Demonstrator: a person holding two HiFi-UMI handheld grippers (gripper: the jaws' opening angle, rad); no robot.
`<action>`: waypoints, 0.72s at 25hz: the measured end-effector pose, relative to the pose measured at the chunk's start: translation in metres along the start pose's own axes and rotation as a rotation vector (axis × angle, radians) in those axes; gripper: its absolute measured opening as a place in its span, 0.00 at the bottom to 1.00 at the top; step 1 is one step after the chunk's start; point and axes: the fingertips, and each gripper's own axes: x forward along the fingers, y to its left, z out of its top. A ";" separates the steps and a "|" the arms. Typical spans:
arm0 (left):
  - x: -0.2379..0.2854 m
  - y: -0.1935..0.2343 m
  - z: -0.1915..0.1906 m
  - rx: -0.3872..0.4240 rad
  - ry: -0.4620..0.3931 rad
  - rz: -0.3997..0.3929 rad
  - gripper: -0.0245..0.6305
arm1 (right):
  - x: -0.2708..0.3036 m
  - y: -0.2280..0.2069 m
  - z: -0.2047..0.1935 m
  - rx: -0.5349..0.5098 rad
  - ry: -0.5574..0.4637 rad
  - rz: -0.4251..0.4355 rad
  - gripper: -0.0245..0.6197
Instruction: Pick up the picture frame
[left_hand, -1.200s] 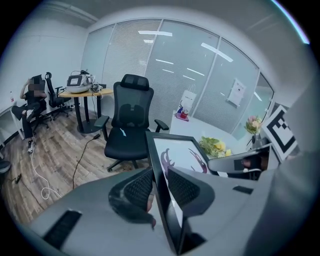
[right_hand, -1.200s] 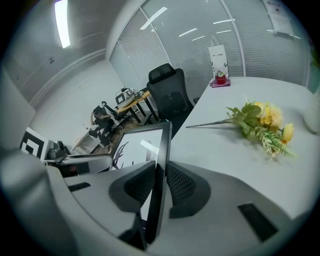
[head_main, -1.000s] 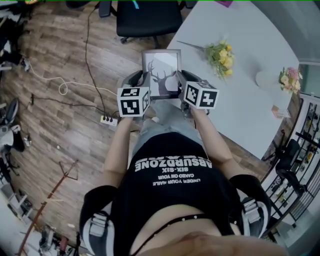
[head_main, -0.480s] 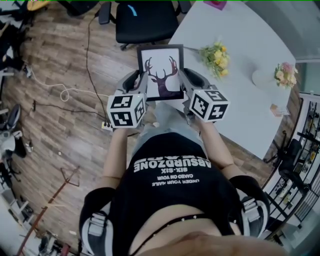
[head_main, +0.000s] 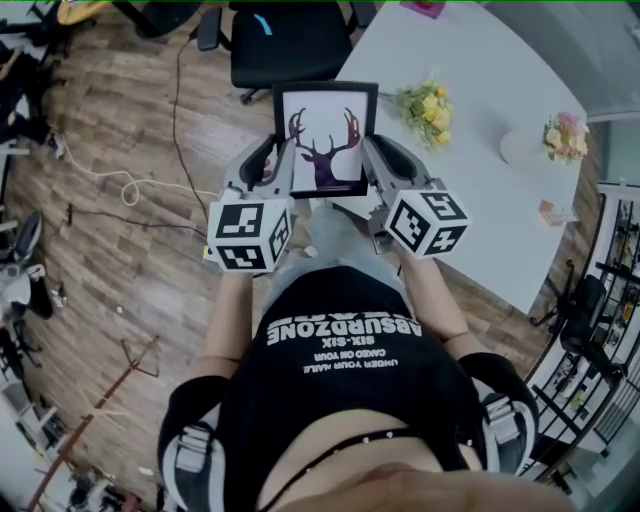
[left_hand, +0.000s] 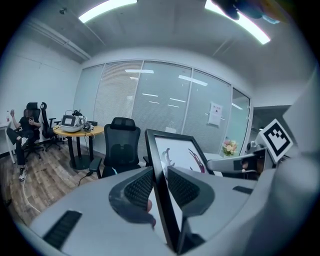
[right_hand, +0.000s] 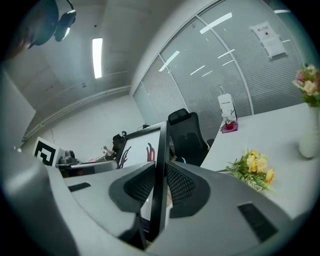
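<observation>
**Picture frame held off the table by both grippers**

We hold the picture frame (head_main: 325, 140) between our two grippers, clear of the white table (head_main: 480, 190) and just off its edge, on the side where we stand, above our own legs. The frame is black and shows a dark deer head with antlers on a white ground; its picture side faces up toward the head camera.

The left gripper (head_main: 283, 165) clamps the frame's left edge. In the left gripper view its two ribbed pads press on either side of the thin black border. The right gripper (head_main: 368, 162) grips the opposite edge the same way, its jaws drawn in narrow on the border with the frame standing between them. The frame touches nothing but the two grippers.

On the table, near the edge closest to the frame, lies a bunch of yellow flowers (head_main: 428, 108). Farther across the table stands a white vase of pink flowers (head_main: 562, 138). A black office chair (head_main: 290, 40) stands on the wooden floor (head_main: 110, 250) beside the table, beyond the frame.
</observation>
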 end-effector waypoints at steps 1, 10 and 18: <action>-0.004 -0.003 0.001 0.003 -0.008 -0.001 0.19 | -0.005 0.002 0.001 -0.002 -0.007 0.002 0.17; -0.032 -0.026 -0.009 0.036 -0.011 -0.028 0.19 | -0.041 0.011 -0.009 0.011 -0.039 -0.005 0.17; -0.047 -0.044 -0.019 0.056 -0.005 -0.058 0.19 | -0.069 0.013 -0.022 0.021 -0.058 -0.034 0.17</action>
